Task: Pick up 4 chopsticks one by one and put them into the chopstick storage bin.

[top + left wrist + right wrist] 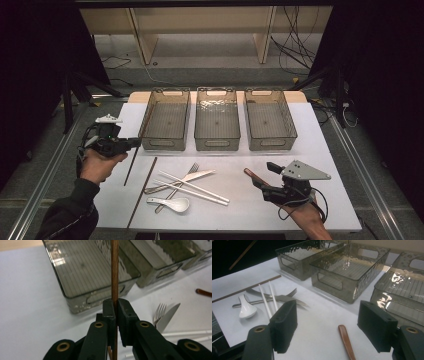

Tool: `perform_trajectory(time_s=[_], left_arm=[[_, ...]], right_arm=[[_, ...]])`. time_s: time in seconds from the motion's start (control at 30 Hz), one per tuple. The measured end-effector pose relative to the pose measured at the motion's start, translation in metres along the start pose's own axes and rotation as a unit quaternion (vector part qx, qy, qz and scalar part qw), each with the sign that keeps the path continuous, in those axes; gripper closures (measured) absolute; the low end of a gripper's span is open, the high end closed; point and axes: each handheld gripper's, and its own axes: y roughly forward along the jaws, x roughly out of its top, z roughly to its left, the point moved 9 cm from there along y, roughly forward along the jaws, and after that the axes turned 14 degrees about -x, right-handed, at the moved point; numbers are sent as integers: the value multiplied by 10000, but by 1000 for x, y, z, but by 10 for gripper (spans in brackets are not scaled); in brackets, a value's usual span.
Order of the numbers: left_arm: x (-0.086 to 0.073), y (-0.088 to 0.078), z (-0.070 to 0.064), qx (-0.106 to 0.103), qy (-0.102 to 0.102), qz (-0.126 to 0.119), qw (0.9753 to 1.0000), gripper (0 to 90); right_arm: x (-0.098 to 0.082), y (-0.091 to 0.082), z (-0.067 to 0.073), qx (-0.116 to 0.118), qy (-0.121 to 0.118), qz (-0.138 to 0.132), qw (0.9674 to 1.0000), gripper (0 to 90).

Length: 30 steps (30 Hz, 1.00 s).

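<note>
Brown chopstick (115, 270) is clamped between the closed jaws of the left gripper (134, 143), held raised beside the left bin (166, 120), seemingly for sorting, while the right gripper (327, 325) is held with jaws wide apart above a brown-handled utensil (347, 341).
</note>
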Motion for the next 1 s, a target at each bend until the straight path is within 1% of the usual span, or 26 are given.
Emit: perform_trajectory(time_s=[0.17,0.27,0.43,0.57,0.7,0.73,0.83,0.93,1.0], left_arm=[[20,-1,3,-28,9,-237,9997,839],[32,1,5,15,92,-294,9995,839],[50,12,9,13,147,-328,9994,839],[67,17,11,-3,212,-473,9987,839],[84,20,13,54,305,-549,9980,838],[88,21,14,64,306,-596,9977,838],[99,24,18,112,343,-638,9973,839],[107,29,23,172,353,-663,9970,839],[111,34,27,206,396,-661,9968,839]], right_arm=[[-1,0,0,3,-20,21,10000,327],[0,0,0,12,-10,9,10000,327],[0,0,0,29,-9,6,10000,327],[0,0,0,33,-7,2,10000,327],[1,0,0,40,-6,-4,10000,327],[1,0,0,46,-8,-7,10000,327],[0,0,1,55,-11,4,10000,327],[1,0,1,58,-5,-5,10000,327],[1,0,0,61,-2,-10,10000,327]])
